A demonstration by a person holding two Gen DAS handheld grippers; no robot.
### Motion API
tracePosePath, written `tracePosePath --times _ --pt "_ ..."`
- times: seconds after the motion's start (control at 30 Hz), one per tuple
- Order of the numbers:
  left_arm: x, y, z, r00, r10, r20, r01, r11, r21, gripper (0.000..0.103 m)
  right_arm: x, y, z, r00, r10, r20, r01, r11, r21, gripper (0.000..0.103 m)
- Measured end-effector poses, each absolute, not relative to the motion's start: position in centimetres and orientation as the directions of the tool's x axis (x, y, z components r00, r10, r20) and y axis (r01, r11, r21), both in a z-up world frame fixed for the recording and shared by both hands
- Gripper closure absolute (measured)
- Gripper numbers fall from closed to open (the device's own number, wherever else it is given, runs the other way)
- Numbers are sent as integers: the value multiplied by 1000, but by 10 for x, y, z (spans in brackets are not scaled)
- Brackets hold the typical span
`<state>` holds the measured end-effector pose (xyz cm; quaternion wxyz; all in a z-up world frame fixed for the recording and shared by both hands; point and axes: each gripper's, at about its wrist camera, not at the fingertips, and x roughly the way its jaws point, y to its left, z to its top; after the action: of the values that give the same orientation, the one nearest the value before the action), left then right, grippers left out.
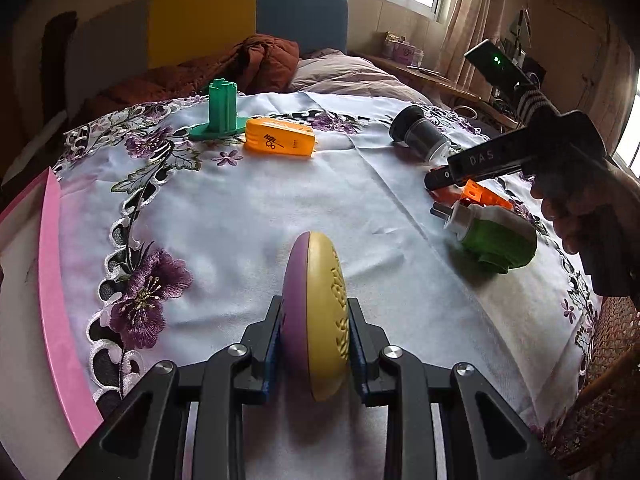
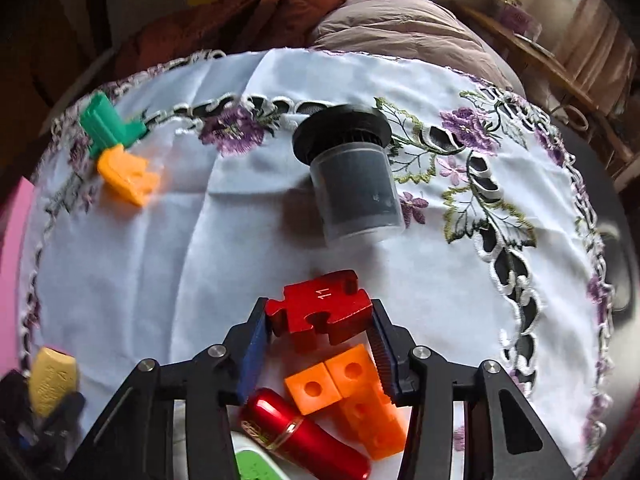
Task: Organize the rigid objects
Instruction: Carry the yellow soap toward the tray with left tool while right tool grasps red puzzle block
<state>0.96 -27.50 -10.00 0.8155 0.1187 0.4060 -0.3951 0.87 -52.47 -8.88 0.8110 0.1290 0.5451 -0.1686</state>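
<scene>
while the left gripper [image 1: 314,344] clamps the yellow-purple disc [image 1: 316,316] on edge, the right gripper [image 2: 320,320] pinches the red puzzle block [image 2: 322,307] crosswise, pink tray [image 1: 52,280] nearer the left.

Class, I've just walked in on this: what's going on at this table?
A person is sorting small hard objects on an embroidered tablecloth with two handheld grippers. The left gripper is shut on a yellow and purple disc. The right gripper is shut on a red puzzle piece, above orange blocks and a red tube. A black-lidded jar lies on its side.
</scene>
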Motion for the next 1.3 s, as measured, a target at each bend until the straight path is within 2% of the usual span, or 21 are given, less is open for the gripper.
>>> tracePosePath --times 0.13,0.3,0.77,1.03,1.3 --pt "9 -275 -100 365 -550 -752 740 661 -125 75 14 -510 -79 415 -73 -907 353 932 87 55" --pt "8 -274 -100 370 -551 -748 740 662 -122 75 27 -488 -88 391 -33 -920 287 954 88 55" --pt "7 -276 -99 379 -541 -751 735 669 -111 75 34 -485 -92 398 -43 -916 264 962 69 55" --pt "4 -274 -89 364 -506 -782 707 697 -121 75 34 -483 -92 404 -59 -913 247 968 47 55" --pt "-7 -261 -60 402 -525 -750 704 701 -114 75 33 -479 -92 404 -89 -910 229 973 6 55"
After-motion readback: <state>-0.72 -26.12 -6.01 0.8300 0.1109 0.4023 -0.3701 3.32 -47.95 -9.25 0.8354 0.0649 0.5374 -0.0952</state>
